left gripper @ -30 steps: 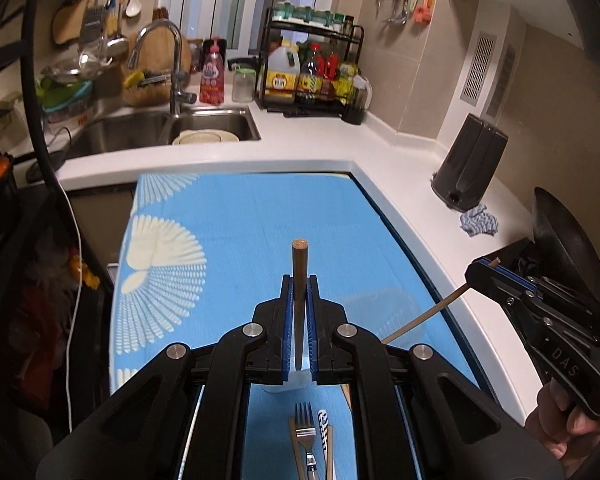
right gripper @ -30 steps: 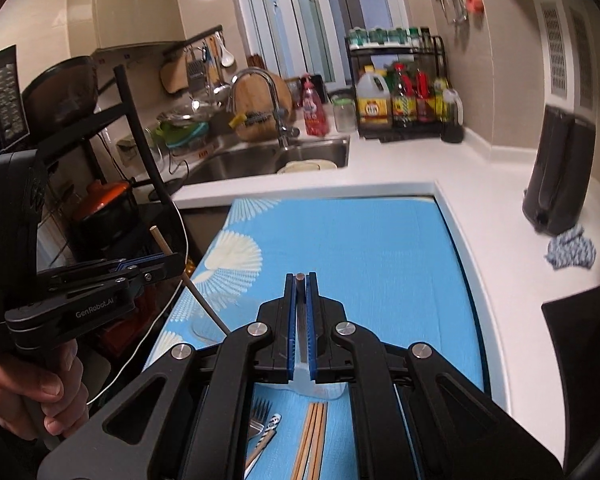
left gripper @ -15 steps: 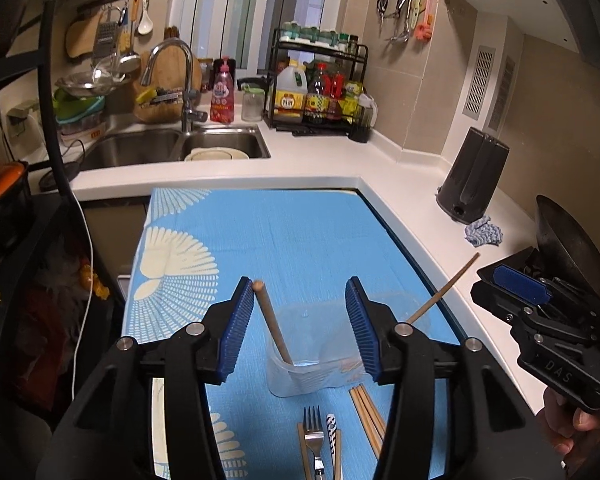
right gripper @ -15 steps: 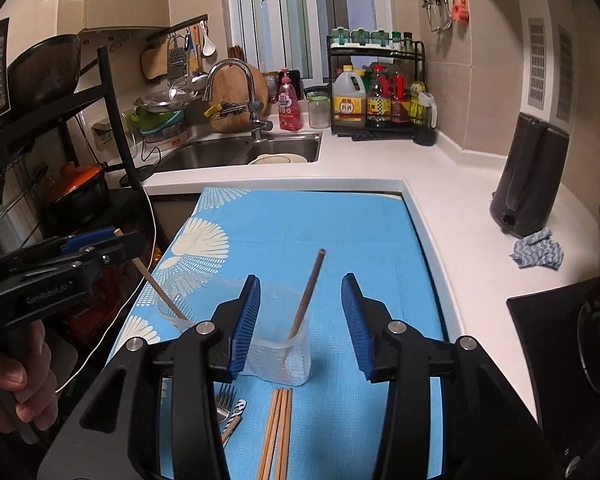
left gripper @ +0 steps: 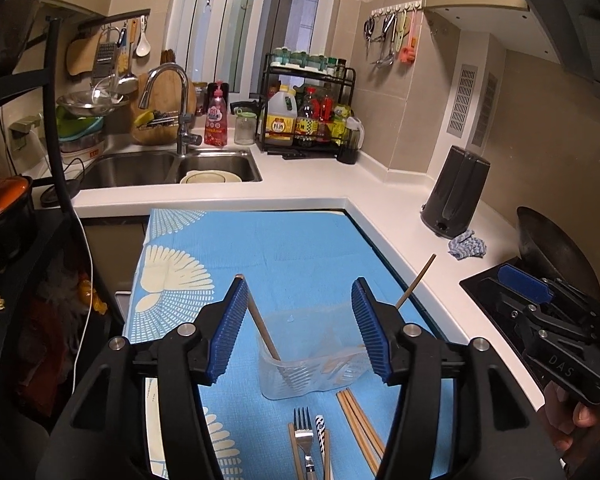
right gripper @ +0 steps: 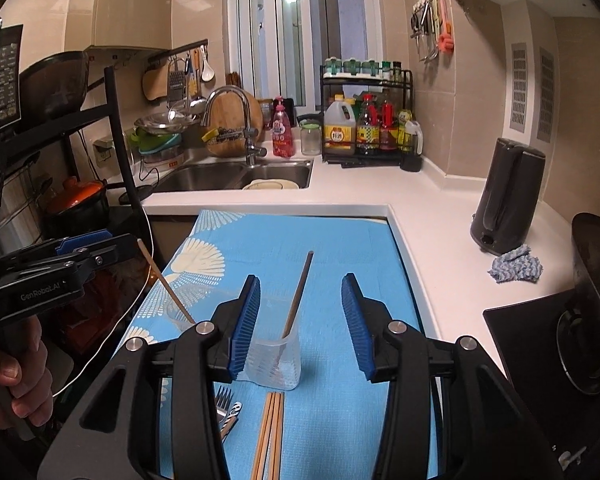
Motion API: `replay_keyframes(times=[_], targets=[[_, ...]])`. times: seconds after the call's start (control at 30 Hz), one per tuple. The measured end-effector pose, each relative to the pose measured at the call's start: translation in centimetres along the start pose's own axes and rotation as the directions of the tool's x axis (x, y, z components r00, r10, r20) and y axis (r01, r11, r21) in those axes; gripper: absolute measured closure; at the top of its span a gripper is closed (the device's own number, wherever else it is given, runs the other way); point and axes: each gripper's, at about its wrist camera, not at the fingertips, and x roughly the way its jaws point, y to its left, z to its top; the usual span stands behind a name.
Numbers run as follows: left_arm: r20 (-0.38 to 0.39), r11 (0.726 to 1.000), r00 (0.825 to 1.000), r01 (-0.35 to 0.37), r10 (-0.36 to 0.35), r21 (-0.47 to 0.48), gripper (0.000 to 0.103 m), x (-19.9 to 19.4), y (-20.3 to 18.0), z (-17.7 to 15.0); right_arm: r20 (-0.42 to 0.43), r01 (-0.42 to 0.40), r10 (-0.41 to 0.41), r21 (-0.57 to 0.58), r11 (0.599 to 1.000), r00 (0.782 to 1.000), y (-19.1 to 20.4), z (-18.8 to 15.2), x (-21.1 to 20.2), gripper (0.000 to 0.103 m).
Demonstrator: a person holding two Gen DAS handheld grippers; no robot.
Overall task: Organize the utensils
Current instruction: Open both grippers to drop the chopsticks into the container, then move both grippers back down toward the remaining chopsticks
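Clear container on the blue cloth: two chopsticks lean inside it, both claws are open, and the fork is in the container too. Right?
Not the fork. In the left wrist view the fork lies flat on the blue cloth, in front of the clear container. The rest holds: two chopsticks lean inside it, and the left claw and right claw are open.

My left gripper (left gripper: 298, 328) and right gripper (right gripper: 300, 324) hang with jaws apart above a clear plastic container (left gripper: 312, 356), where two leaning chopsticks (left gripper: 260, 320) block a straight descent. The blue cloth (left gripper: 284, 248) beyond lies bare. A kettle (left gripper: 456, 192) and rag (left gripper: 467, 245) crowd the counter to my right.
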Motion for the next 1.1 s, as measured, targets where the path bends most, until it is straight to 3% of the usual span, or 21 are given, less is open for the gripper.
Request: replay_keyframes(times=[0.2,0.43,0.53,0.6,0.67,0.73,0.93,1.0,1.1], targets=[[0.05,1.0,0.999,-0.009,0.009,0.0,0.048,-2.4,0.1,-0.9,0.084,0.01,-0.01,-0.001,1.0,0.996,-0.2,-1.7,-3.3,0.06],[0.12,0.999,0.993,-0.021,0.016,0.039,0.05,-5.1,-0.4,-4.8,0.153,0.012,-0.011,-0.003,1.0,0.988,-0.2,-5.4,-6.4,0.06],[0.148,0.998,0.989,-0.031,0.023,0.052,0.062,-5.9,-0.3,-7.3,0.152,0.004,-0.005,0.008,1.0,0.988,-0.1,-7.7,-6.9,0.061],[0.146,0.999,0.989,-0.021,0.014,0.044,0.072,-5.9,0.1,-9.2,0.129,-0.018,0.015,0.019,1.0,0.992,-0.1,-9.5,-6.7,0.07],[0.125,0.999,0.992,-0.024,0.019,0.039,0.079,-5.5,0.5,-11.4,0.093,-0.048,0.046,0.023,0.999,0.995,0.1,-11.6,-6.2,0.088],[0.094,0.999,0.995,-0.03,0.027,0.037,0.084,-4.8,0.9,-13.9,0.047,-0.071,0.069,0.033,0.997,0.996,0.2,-13.7,-5.6,0.094],[-0.039,0.999,0.999,-0.039,0.038,-0.011,0.088,-3.3,1.2,-21.2,-0.093,-0.097,0.104,0.081,0.992,0.99,0.2,-20.0,-3.4,0.095],[-0.118,0.999,0.993,-0.02,0.016,-0.028,0.088,-2.6,0.8,-23.8,-0.158,-0.091,0.107,0.102,0.991,0.982,0.1,-22.0,-2.3,0.095],[-0.169,1.0,0.986,-0.009,0.008,-0.003,0.088,-2.4,-0.1,-26.1,-0.21,-0.104,0.126,0.116,0.988,0.97,0.4,-24.0,-1.3,0.093]])
